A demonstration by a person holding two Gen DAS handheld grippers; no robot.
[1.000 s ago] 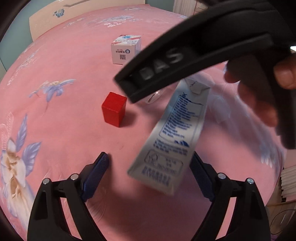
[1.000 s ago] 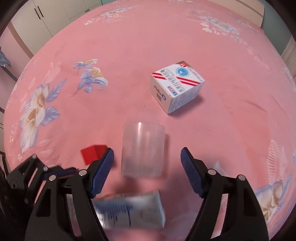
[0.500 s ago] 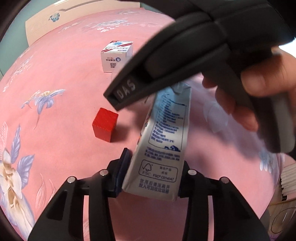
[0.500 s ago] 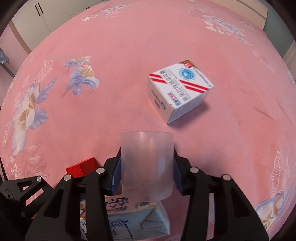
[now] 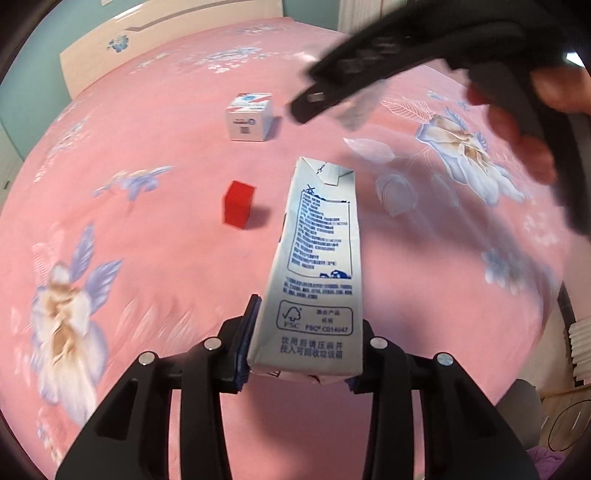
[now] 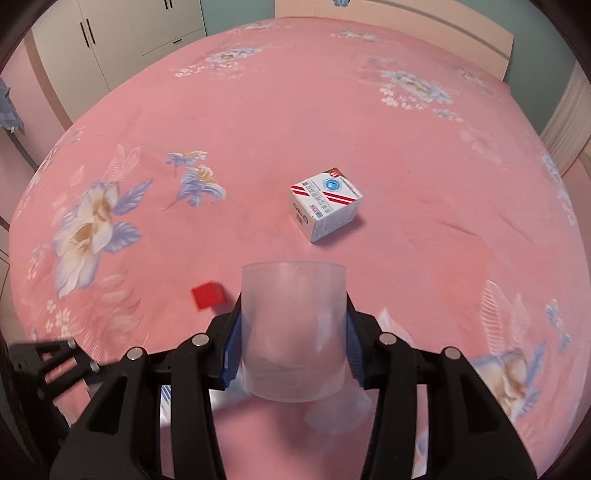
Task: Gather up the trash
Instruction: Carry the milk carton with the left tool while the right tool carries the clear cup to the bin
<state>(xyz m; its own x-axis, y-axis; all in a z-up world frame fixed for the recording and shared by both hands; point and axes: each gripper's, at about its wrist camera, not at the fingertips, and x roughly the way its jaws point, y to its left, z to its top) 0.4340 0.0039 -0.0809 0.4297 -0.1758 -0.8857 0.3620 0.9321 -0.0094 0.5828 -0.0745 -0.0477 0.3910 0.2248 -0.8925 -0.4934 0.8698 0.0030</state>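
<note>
My left gripper (image 5: 303, 343) is shut on a white milk carton (image 5: 319, 266) with blue print and holds it up above the pink bedspread. My right gripper (image 6: 291, 350) is shut on a clear plastic cup (image 6: 293, 332) and holds it above the bed; it shows in the left wrist view (image 5: 354, 85) as a black body at the upper right. A small white box with red stripes (image 6: 325, 206) lies on the bed ahead and also shows in the left wrist view (image 5: 248, 117). A red cube (image 6: 207, 294) sits near it, seen too in the left wrist view (image 5: 239, 204).
The pink floral bedspread (image 6: 258, 129) fills both views. A cream headboard (image 5: 166, 40) stands at the far end. White wardrobe doors (image 6: 110, 33) are beyond the bed's left side. The bed edge drops off at the right (image 5: 565, 314).
Both grippers closed, the left on the carton and the right on the cup, then lifted them off the bed. The box and red cube now look farther away.
</note>
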